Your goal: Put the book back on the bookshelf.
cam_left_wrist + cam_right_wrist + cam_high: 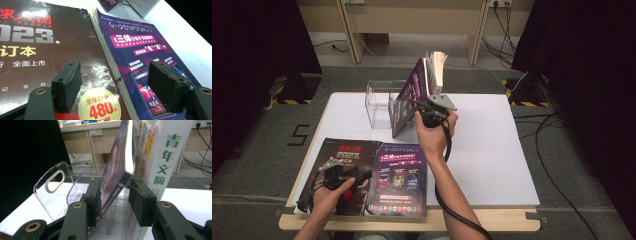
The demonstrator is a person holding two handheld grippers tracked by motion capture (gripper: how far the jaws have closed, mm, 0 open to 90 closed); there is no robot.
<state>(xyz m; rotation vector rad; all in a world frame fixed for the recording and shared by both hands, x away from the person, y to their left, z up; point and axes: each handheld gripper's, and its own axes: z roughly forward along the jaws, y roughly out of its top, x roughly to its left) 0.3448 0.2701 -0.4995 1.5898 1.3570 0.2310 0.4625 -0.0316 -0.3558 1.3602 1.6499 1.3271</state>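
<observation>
My right gripper is shut on the lower edge of a purple magazine, which stands tilted next to the clear acrylic holder. A white-spined magazine leans against its right side; I cannot tell whether the jaws hold that one too. Two more magazines lie flat at the table's front left: a dark red one and a purple one. My left gripper hovers open just over the seam between them, with nothing in its jaws.
The white tabletop has bare room on its right half. Wooden desk legs stand behind the table. Cables run across the floor at the right, and black curtains hang on both sides.
</observation>
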